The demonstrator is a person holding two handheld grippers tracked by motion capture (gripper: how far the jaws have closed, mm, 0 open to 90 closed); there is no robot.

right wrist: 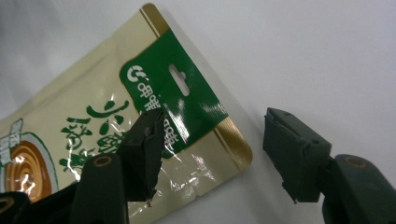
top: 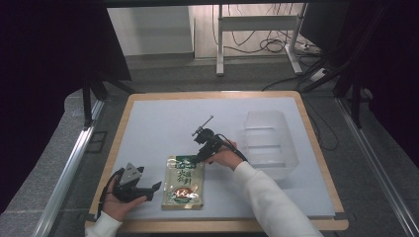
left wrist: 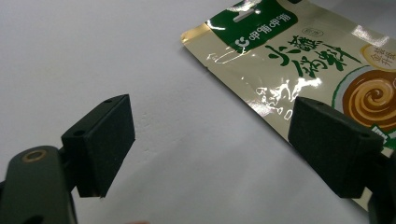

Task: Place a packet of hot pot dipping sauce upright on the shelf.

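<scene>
Surface: a pale mat (top: 163,118) on a wood-edged table (top: 316,143). The right gripper (top: 197,159) is over the top corner of the pouch (top: 185,183); its jaws stand apart, straddling that corner, one above the green header, the other over bare mat, pads not pressing. The pouch lies flat near the front edge. The left gripper (top: 148,189) rests just left of the pouch, jaws wide apart, nothing between them. A clear bin (top: 271,143) stands to the right, apart.

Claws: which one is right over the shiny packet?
The right claw, at the green top edge of the cream-and-green foil sauce packet. The left claw waits beside the packet's left edge.
</scene>
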